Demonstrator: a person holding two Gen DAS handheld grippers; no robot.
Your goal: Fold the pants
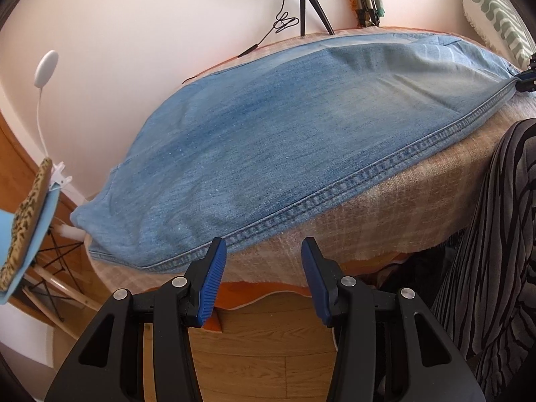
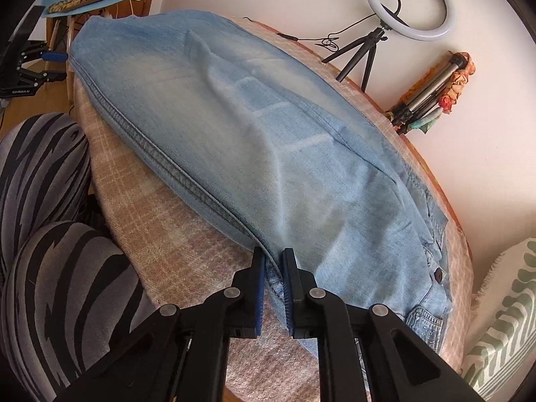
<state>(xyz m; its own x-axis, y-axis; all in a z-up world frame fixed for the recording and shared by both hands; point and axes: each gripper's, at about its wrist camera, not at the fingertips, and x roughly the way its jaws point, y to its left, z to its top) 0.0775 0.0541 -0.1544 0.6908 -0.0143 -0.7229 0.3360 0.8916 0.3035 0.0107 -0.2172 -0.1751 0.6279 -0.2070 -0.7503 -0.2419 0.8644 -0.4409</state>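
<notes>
Denim pants (image 1: 294, 127) lie flat ahead of both sets of fingers, already doubled leg over leg on a beige checked cloth (image 1: 385, 207) that covers the table, with the thick stitched seam (image 1: 335, 194) running along the near edge. By my reading the lengthwise fold is done and the crosswise fold is being set up.

The right gripper (image 2: 274, 264) is clenched on the near seam at the waist end, denim pinched between its pads, and the button and pocket (image 2: 425, 321) sit just to the right of its fingers. The left gripper (image 1: 263, 251) is released, its blue pads spread wide; the left fingertip sits just over the seam near the hem end, while the right one hangs over bare cloth.

Next, as I judge it, the left fingers need to slide forward onto the seam, close, and then one end can be lifted over the other.
</notes>
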